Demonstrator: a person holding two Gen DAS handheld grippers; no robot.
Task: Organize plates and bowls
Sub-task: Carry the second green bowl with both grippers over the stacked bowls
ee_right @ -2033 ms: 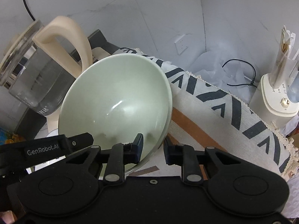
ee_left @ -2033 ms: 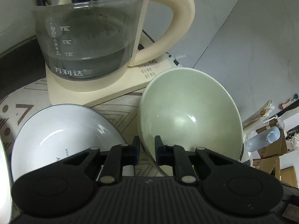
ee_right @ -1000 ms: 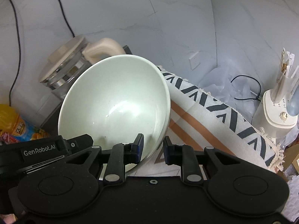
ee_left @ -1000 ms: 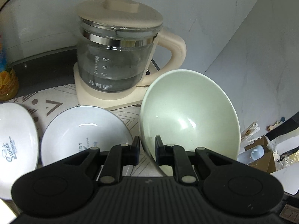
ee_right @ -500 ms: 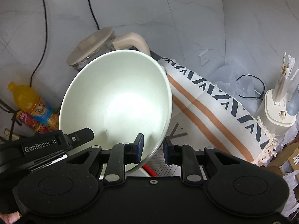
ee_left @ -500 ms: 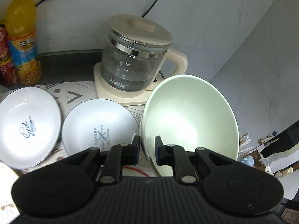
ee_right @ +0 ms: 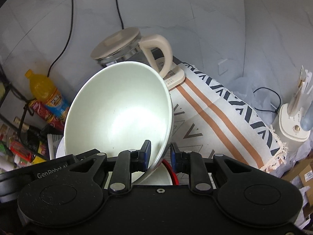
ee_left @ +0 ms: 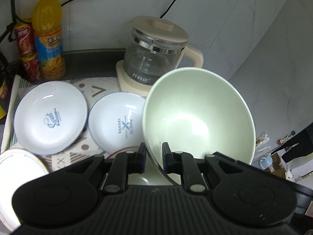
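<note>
A large pale green bowl (ee_left: 197, 121) is held in the air, tilted, by both grippers. My left gripper (ee_left: 153, 157) is shut on its near rim, and my right gripper (ee_right: 158, 155) is shut on the opposite rim of the green bowl (ee_right: 119, 113). Below on the patterned cloth lie two white plates with blue lettering, a larger plate (ee_left: 49, 117) at left and a smaller plate (ee_left: 117, 121) beside it. A red-rimmed white dish (ee_right: 166, 173) sits under the bowl. Another white plate (ee_left: 17, 168) lies at the near left.
A glass kettle (ee_left: 156, 56) with cream lid and base stands behind the plates. An orange juice bottle (ee_left: 49, 37) and red cans (ee_left: 27, 52) stand at the back left. A white appliance (ee_right: 293, 121) stands at the right. The striped cloth (ee_right: 215, 117) runs to the right.
Both grippers have lifted the green bowl higher and back from the kettle, so the two white plates, the juice bottle and the cans have come into view below.
</note>
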